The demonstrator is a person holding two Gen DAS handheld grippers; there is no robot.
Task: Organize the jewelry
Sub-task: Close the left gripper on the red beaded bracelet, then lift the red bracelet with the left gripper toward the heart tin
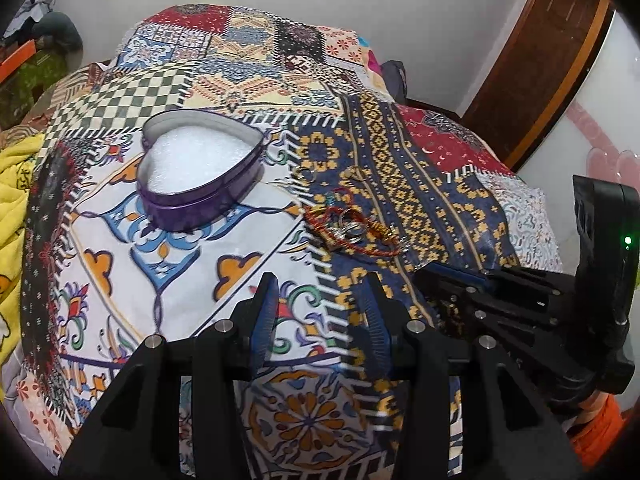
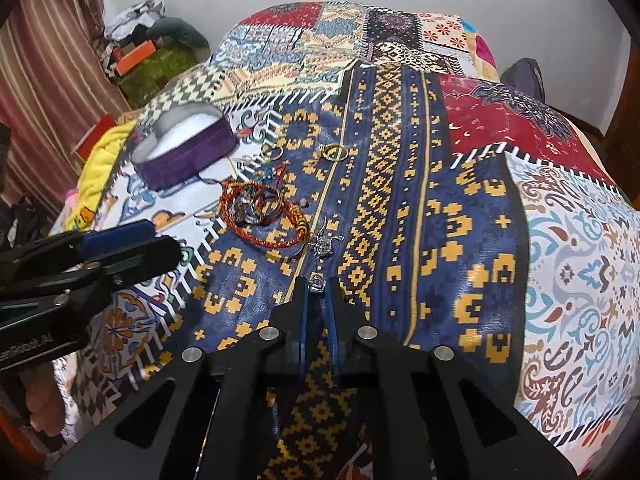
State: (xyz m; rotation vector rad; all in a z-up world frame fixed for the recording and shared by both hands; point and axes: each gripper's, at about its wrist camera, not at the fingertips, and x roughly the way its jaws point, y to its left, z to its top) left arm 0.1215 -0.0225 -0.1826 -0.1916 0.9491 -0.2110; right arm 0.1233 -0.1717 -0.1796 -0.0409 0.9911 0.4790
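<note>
Jewelry lies loose on the patchwork bedspread (image 2: pixel 460 208), and your right gripper (image 2: pixel 318 286) has its jaws drawn nearly together on one small silver piece (image 2: pixel 317 282), pinched at the very fingertips with the tips down at the cloth. In the left wrist view the same gripper (image 1: pixel 434 274) reaches in from the right, its tips low against the dark blue patch, though the piece itself cannot be made out there. A second small silver trinket (image 2: pixel 326 245) lies just beyond the held one, apart from it. Farther out, a red braided bracelet (image 2: pixel 262 216) rings a cluster of silver rings (image 2: pixel 250 210), and two thin gold rings (image 2: pixel 334 153) rest near the far edge of the blue patch.

Your left gripper (image 1: pixel 320 292) hangs partly open over the bedspread with nothing between its fingers, short of the bracelet pile (image 1: pixel 352 228). The purple heart-shaped tin (image 1: pixel 200 172), open and lined with white padding, stands to the left of the pile, clear of it; no jewelry shows inside it.

The step in hand appears to be the first pick. The next move likely calls for a clean lift that keeps the pinch firm, since the piece is tiny and held only at the tips, then a carry left over the pile to the tin, with release low over the padding so the piece does not bounce out.
</note>
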